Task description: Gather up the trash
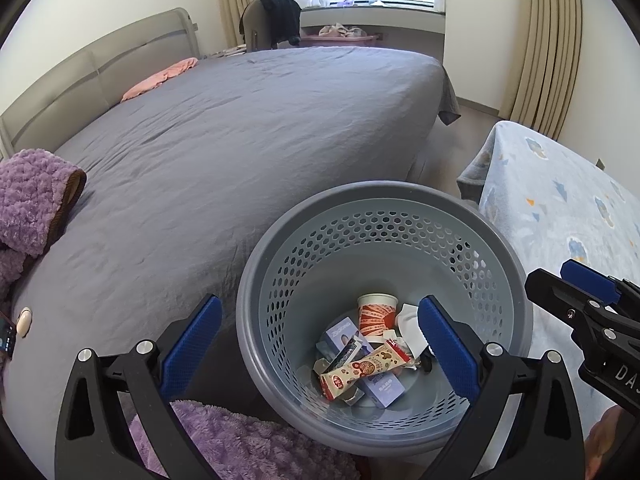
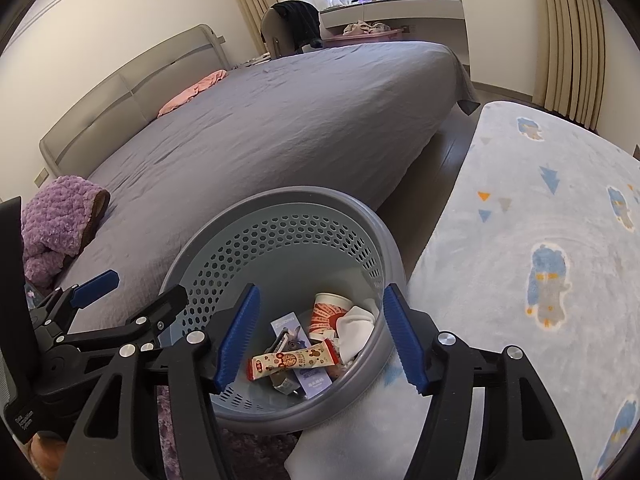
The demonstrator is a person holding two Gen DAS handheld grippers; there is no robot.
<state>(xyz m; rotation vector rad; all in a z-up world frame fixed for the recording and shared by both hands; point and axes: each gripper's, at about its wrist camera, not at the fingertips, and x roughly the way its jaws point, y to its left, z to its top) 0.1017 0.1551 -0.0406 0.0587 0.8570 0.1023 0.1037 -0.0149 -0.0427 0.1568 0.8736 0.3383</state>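
Both claws hang spread and empty over the grey basket (image 1: 384, 208): left claw (image 1: 320, 344), right claw (image 2: 320, 340). Low in frame, inside it, one snack wrapper (image 1: 362, 370) lies lower-left to upper-right beside one cup (image 1: 376, 314).

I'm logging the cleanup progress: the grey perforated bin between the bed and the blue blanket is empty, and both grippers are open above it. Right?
Not quite. The grey perforated bin is not empty: the left wrist view shows a paper cup, a snack wrapper and small boxes in it. The rest stands: left gripper and right gripper are open.
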